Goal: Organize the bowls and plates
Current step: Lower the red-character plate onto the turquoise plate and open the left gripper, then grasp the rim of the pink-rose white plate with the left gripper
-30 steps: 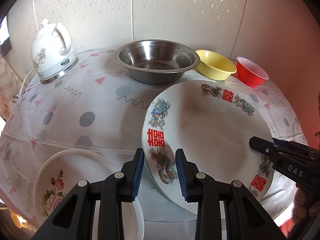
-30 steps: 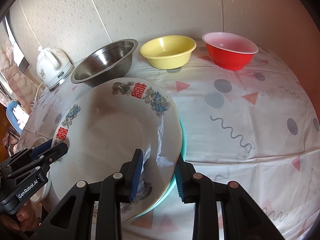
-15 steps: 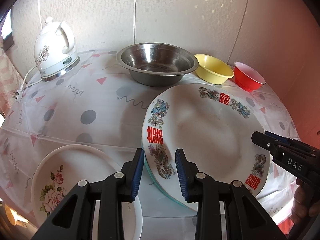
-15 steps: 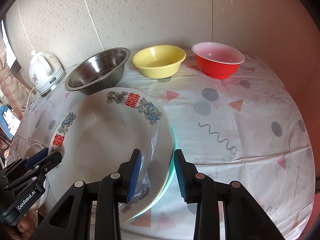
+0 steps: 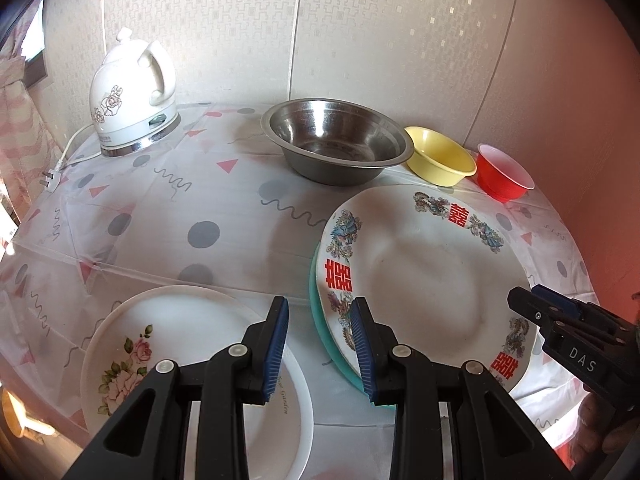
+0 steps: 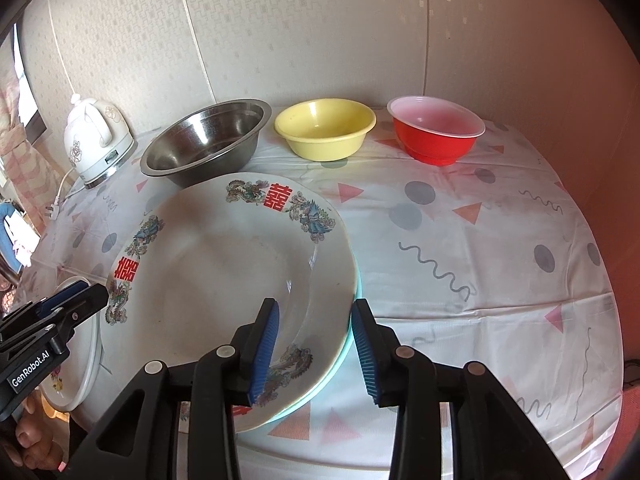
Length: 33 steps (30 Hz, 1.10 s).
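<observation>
Lower centre of both views, left gripper [image 5: 322, 344] and right gripper [image 6: 316, 350] parted, gripping nothing, flanking dragon-pattern plate [image 6: 224, 280] stacked on teal plate [image 5: 320, 320], steel bowl [image 5: 338, 140], yellow bowl [image 6: 326, 128], red bowl [image 6: 436, 134] upper frame.

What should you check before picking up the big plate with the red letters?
1. Left gripper open: ok.
2. Right gripper open: ok.
3. Right jaws straddle the rim of the big plate: ok.
4. Left jaws straddle its rim: not ok, they sit beside it.
5. Big plate rests on the teal plate: ok.
6. Flower plate apart from the stack: ok.
7. Teal plate will stay down: cannot tell.
</observation>
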Each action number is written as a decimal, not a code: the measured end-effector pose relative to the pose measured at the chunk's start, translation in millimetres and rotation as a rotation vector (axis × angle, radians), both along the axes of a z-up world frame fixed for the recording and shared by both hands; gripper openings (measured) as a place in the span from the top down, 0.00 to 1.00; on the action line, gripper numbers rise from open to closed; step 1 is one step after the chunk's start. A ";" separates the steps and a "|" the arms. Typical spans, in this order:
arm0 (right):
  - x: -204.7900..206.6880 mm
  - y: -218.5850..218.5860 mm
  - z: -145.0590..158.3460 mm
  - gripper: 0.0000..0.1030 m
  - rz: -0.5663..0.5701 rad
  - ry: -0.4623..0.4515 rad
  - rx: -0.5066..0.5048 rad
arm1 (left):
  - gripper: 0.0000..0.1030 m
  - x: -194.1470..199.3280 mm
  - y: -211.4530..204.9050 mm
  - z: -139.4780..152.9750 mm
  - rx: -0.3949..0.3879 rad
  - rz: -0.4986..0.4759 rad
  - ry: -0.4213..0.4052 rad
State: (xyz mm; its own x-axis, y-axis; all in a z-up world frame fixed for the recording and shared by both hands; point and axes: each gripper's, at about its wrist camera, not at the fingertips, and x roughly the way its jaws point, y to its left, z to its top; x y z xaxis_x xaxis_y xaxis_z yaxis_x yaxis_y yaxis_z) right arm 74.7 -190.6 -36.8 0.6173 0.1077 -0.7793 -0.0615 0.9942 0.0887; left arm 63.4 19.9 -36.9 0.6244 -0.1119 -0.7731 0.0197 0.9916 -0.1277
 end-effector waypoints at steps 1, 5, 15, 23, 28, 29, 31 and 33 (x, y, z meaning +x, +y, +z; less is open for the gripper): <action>-0.6 -0.2 0.5 0.63 -0.004 -0.002 0.003 | 0.68 -0.4 1.6 0.7 -0.001 0.002 -0.002; -4.4 1.2 8.1 0.63 -0.016 -0.032 -0.002 | 0.68 -1.4 9.3 3.4 -0.015 0.011 -0.005; -21.2 52.9 22.1 0.63 0.241 -0.061 0.111 | 0.68 -9.4 52.7 10.8 -0.027 0.065 -0.026; -39.4 114.5 14.9 0.63 0.525 0.027 0.168 | 0.68 -18.9 93.5 7.5 -0.042 0.136 -0.024; -47.3 135.5 2.8 0.63 0.608 0.092 0.181 | 0.68 -24.8 107.3 5.2 -0.044 0.150 -0.023; -46.6 136.9 -0.5 0.63 0.609 0.111 0.194 | 0.68 -26.1 109.8 4.7 -0.042 0.153 -0.023; -43.4 139.2 -5.9 0.63 0.605 0.146 0.209 | 0.68 -27.8 116.3 3.5 -0.048 0.160 -0.018; -41.3 141.6 -9.2 0.63 0.596 0.159 0.200 | 0.68 -30.2 124.5 2.1 -0.056 0.167 -0.011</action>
